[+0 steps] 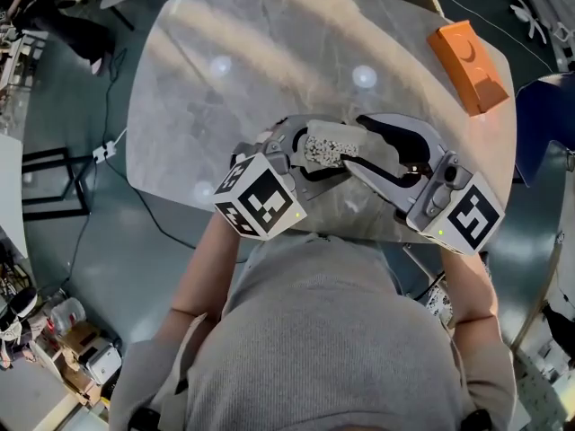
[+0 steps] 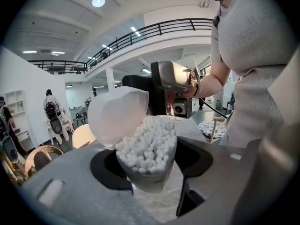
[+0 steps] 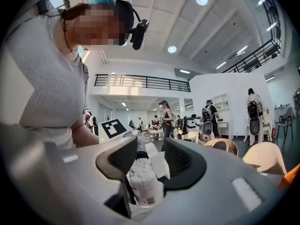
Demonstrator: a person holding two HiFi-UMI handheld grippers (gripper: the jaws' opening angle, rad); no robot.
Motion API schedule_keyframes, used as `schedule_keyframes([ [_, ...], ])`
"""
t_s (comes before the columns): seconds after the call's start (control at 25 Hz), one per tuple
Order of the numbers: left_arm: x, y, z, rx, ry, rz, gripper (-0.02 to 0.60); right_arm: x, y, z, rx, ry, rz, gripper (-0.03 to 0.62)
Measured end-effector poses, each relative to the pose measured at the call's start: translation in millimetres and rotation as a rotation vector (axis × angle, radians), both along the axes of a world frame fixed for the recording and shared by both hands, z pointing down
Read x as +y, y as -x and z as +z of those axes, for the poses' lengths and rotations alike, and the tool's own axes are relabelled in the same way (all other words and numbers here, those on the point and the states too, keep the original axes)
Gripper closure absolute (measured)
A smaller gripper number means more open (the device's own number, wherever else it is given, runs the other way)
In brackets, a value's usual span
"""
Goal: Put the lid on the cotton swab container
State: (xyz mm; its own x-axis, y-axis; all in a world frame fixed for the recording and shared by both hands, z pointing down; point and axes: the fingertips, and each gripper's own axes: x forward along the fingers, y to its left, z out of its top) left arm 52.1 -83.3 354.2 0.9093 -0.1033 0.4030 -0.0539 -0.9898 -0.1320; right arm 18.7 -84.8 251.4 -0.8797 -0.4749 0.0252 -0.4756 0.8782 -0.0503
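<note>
The cotton swab container (image 1: 328,149) is a small clear tub packed with white swabs (image 2: 147,146), held in the air over the table's near edge. My left gripper (image 1: 308,157) is shut on its body (image 2: 145,179). Its translucent lid (image 2: 115,116) stands tilted open at the rim, hanging on at one side. My right gripper (image 1: 355,146) faces the left one, open, with its black jaws on either side of the tub (image 3: 143,186) and the raised lid (image 3: 157,165). Whether its pads touch the lid I cannot tell.
The grey marble table (image 1: 269,61) stretches away in front of me. An orange block (image 1: 467,65) lies at its far right edge. Both grippers are close to the person's chest. Chairs and people stand in the hall behind.
</note>
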Motion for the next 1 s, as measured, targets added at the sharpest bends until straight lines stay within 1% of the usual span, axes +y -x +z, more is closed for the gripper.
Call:
schedule_keyframes([
  [0.12,1,0,0,0.003,0.004,-0.001,0.307,3,2,1,0.021,0.007,-0.036,0.410],
  [0.28,-2,0,2,-0.007,0.005,-0.007,0.307,8,6,5,0.018,0.033,-0.080,0.411],
  [0.56,-7,1,4,-0.013,0.021,-0.029,0.307,12,9,10,0.042,0.033,-0.124,0.413],
  [0.72,-8,0,4,-0.010,0.028,-0.036,0.308,12,8,12,0.037,0.037,-0.112,0.430],
  [1.0,-6,-1,2,0.000,0.030,-0.043,0.310,10,5,15,0.035,0.047,-0.068,0.494],
])
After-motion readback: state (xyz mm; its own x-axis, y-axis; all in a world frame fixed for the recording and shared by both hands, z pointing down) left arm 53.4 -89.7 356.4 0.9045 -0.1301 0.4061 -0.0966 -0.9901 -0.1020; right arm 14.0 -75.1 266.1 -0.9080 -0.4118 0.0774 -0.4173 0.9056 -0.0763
